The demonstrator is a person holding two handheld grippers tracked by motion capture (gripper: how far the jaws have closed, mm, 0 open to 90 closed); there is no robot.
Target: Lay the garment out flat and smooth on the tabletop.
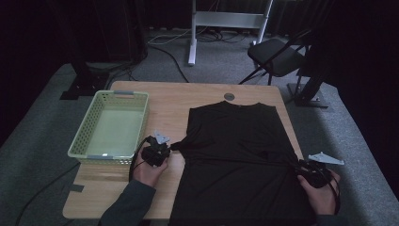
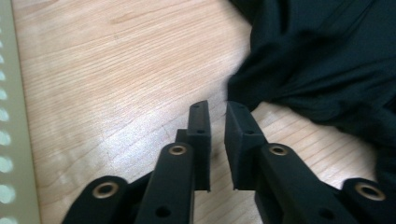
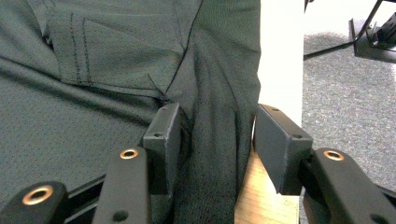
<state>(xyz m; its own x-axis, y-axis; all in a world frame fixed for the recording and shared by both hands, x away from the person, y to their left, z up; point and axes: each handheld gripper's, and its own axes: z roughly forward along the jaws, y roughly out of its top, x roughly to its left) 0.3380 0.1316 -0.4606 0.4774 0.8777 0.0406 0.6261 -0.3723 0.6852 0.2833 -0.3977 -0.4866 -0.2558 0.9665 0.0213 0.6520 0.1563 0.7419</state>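
High view: a black shirt [image 1: 237, 150] lies spread flat on the right half of the wooden table [image 1: 169, 96], collar toward 12 o'clock. A pale green perforated basket [image 1: 84, 136] stands on the table at 9 o'clock from the shirt, well apart from it. The left gripper [image 1: 165, 149] sits between basket and shirt, just beside the shirt's left sleeve, which is drawn out to a point toward it. The right gripper [image 1: 301, 165] sits at the shirt's right edge, at 3 o'clock from the garment's middle, near the table edge. A folding chair [image 1: 277, 56] stands on the grey carpet beyond the table at 1 o'clock.

Left gripper view: this view resolves the jaw state, which the high view does not. The left gripper [image 2: 217, 121] has its jaws close together with a narrow gap; bare table [image 2: 116, 84] shows through the gap. The bunched sleeve of the shirt [image 2: 322, 60] lies at 1 o'clock from the jaw tips, just beyond them; the right jaw tip reaches its edge, but no fabric sits between the pads. The basket wall [image 2: 9, 116] runs along the 9 o'clock edge.

Right gripper view: the right gripper [image 3: 215, 128] has its jaws wide apart. A raised fold of the shirt [image 3: 219, 116] stands between them. The left pad lies against the fabric; the right pad stands clear of it. Stitched seams show at 11 o'clock.
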